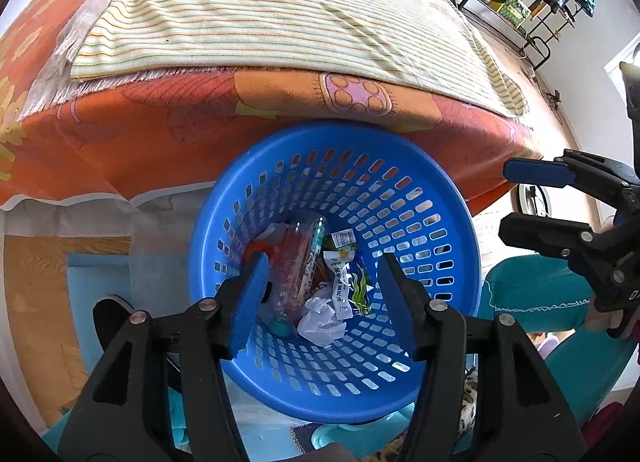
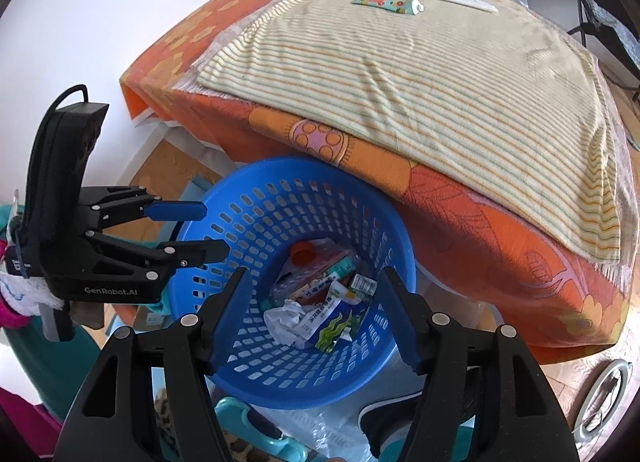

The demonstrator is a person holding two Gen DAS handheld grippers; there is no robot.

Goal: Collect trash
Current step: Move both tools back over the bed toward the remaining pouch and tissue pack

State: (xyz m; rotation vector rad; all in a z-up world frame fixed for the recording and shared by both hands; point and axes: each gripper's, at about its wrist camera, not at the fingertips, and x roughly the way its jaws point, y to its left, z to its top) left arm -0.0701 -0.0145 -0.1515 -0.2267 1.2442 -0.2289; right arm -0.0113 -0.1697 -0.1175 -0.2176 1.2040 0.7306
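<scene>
At the centre of both frames the blue basket (image 1: 432,198) holds a plastic bottle (image 1: 298,262), snack wrappers (image 1: 346,282) and crumpled paper (image 1: 322,320). The left gripper (image 1: 322,294) and right gripper (image 2: 316,312) hover above it, fingers spread and seemingly empty. Two tubes (image 2: 390,2) lie on the bed (image 2: 400,74), upper frame.

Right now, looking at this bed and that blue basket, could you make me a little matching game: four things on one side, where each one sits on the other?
Things:
1. crumpled white tissue
2. colourful tube
3. striped cloth
4. blue basket

Places:
A. spread over the orange bedcover
B. on the floor against the bed's edge
C. at the bottom of the basket
D. lying on the striped cloth, far side

Pairs: 1-C, 2-D, 3-A, 4-B
</scene>
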